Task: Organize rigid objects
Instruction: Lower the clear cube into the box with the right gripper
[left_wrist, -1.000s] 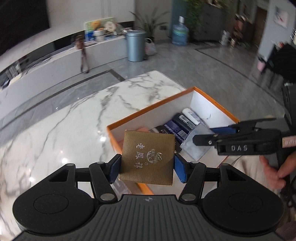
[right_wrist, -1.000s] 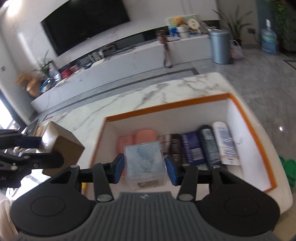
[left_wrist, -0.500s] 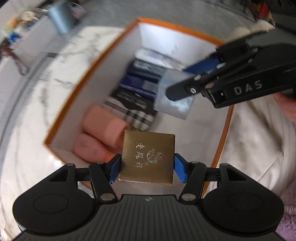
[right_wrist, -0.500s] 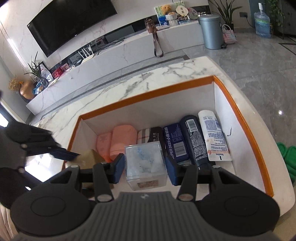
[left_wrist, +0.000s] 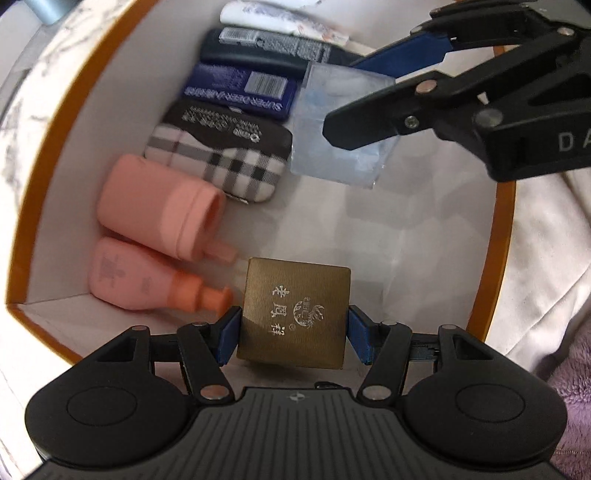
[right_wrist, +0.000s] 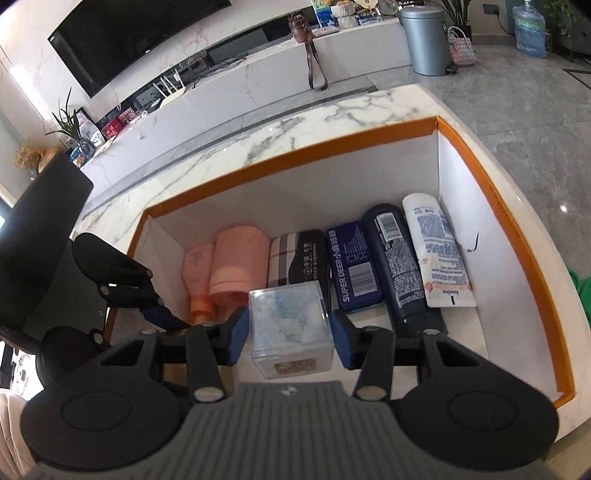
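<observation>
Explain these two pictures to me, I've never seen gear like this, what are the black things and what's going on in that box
Each picture comes from a camera riding on a hand-held clamp tool, looking along its two fingers. A person holds one in each hand; there is no robot. The left gripper squeezes a gold box. The right gripper squeezes a clear box; it also shows in the left view. Both hang over an orange-rimmed carton on a marble table. Lined up inside are two pink bottles, a plaid case, a blue tin, a dark tube and a white tube.
</observation>
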